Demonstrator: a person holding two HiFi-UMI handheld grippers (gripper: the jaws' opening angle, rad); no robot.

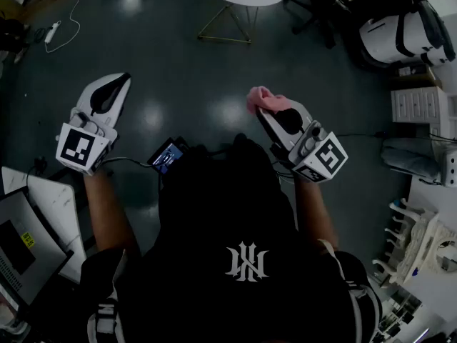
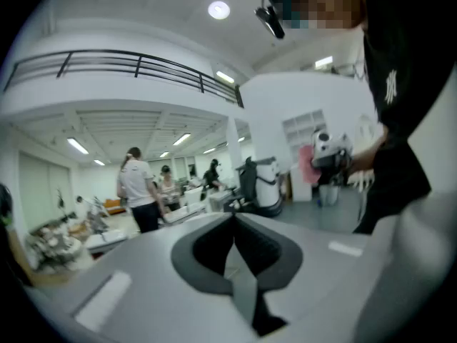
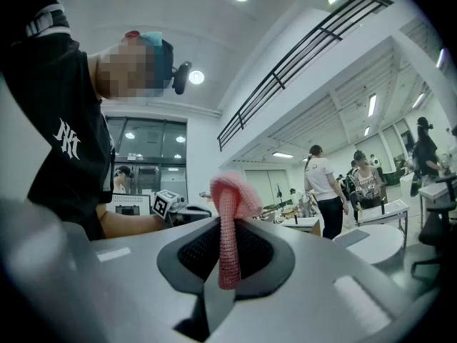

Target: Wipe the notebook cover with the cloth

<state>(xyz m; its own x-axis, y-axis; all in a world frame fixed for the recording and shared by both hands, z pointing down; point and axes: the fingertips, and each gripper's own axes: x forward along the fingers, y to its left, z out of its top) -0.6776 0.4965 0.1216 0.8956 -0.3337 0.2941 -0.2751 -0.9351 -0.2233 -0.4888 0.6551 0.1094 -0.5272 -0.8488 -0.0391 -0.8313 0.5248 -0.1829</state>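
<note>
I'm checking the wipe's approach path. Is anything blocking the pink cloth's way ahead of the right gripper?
Nothing visible does. The right gripper is shut on the pink cloth, held in open air above the floor. No notebook shows in any view.

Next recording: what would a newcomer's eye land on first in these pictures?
The pink cloth stands out first, pinched in the shut right claw with its end bunched past the tips, bright against the dark floor in the head view. Next comes the left claw, shut with nothing in it, held out at the person's left. No notebook shows in any view.
</note>
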